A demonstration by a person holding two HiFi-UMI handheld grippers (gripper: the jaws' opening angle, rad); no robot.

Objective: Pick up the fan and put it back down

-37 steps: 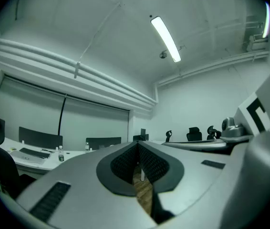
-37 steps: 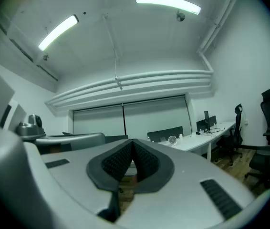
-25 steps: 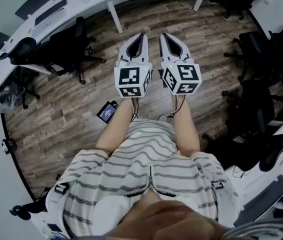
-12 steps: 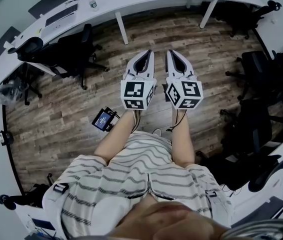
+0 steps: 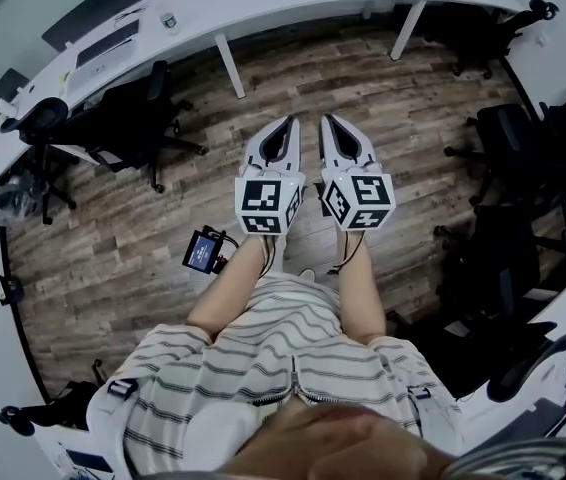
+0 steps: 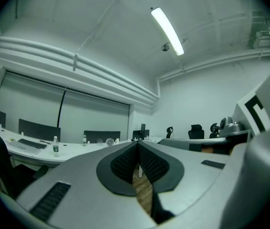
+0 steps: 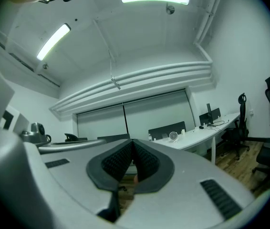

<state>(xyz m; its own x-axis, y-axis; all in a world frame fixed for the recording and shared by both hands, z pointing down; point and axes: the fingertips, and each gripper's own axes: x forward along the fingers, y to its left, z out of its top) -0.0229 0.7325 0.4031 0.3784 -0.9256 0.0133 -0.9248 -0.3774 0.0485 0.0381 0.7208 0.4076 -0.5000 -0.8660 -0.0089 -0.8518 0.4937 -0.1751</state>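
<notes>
Head view: left gripper and right gripper, grey two-jaw tools with marker cubes, side by side above the brown wood-plank floor. Each has its jaws pressed together with nothing between them. Task item: small round white desk fan, upright on the long white curved tabletop, far ahead, well apart from both grippers. Black office chairs stand near the tabletop.

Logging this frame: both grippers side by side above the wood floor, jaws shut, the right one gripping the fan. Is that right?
Not the fan part. The right gripper is shut on nothing; the right gripper view shows the fan standing on the white desk far ahead. The rest holds.
</notes>
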